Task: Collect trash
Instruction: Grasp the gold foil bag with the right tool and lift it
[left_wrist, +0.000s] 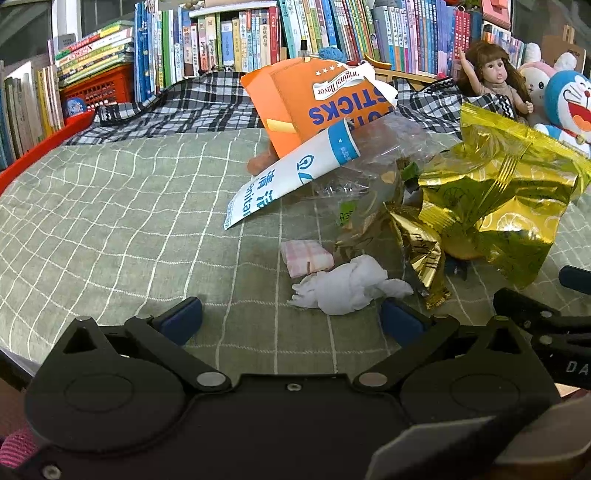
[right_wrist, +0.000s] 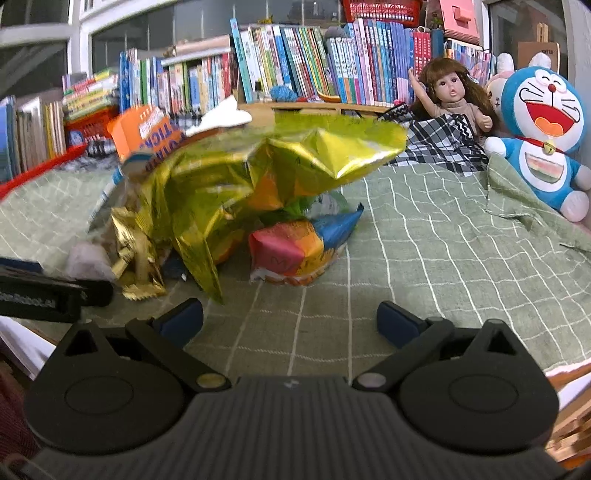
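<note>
Two handheld grippers hover low over a bed covered with a green checked bedspread (left_wrist: 110, 221). Both sets of jaws are spread wide and pinch nothing.

The trash sits in a loose heap toward the middle of the bed, away from its edges. Just ahead of the left gripper (left_wrist: 291, 321) lies a crumpled white tissue (left_wrist: 351, 286), touching a small pink checked wrapper (left_wrist: 306, 256). Behind them an orange snack box (left_wrist: 295, 107) leans tilted over a white and blue wipes packet (left_wrist: 291, 177) and a crumpled clear plastic bag (left_wrist: 369, 177). To the right are a large gold foil bag (left_wrist: 498, 206) and a smaller twisted gold wrapper (left_wrist: 421, 254). Ahead of the right gripper (right_wrist: 290, 317) the gold foil bag (right_wrist: 236, 181) arches over a red, orange and blue snack packet (right_wrist: 295, 251).

Likely risks, judged from this layout: the tissue is soft and light, so closing on it could also catch a fold of the bedspread or the pink wrapper. The orange box looks precariously propped; disturbing the pieces beneath it may topple it and scatter the heap. The foil is slippery and springy and may slide free of a shallow grip. The grippers are near each other and could collide. A doll (right_wrist: 450, 96) and a blue plush toy (right_wrist: 543, 129) at the far edge of the bed are not trash.
</note>
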